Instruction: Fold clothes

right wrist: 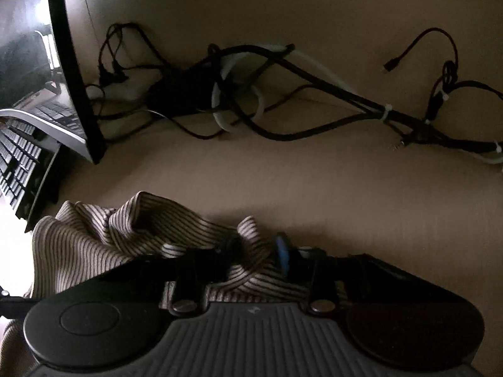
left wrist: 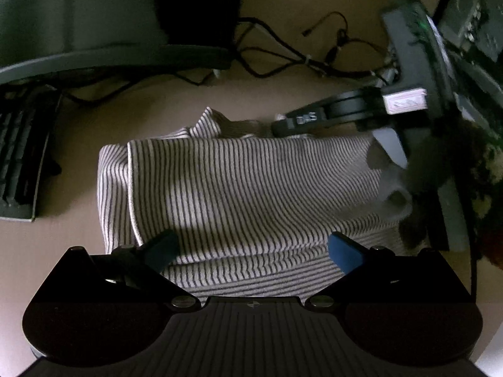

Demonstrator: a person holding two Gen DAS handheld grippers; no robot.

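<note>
Soft ribbed striped cloth garment (left wrist: 239, 188), matt tan table (left wrist: 176, 103), glossy black plastic tongs (left wrist: 251, 251).

Striped garment (right wrist: 94, 242) partly hidden behind right tongs (right wrist: 256, 248); keyboard (right wrist: 19, 157) cut off.

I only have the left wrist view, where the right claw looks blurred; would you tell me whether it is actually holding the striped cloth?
Observer: Yes, the right claw is shut on a bunched fold of the grey-and-white striped knit garment.
Operator: Is anything close ahead of it?
Observer: Only bare tan tabletop; the tangle of black and white cables lies well beyond.
</note>
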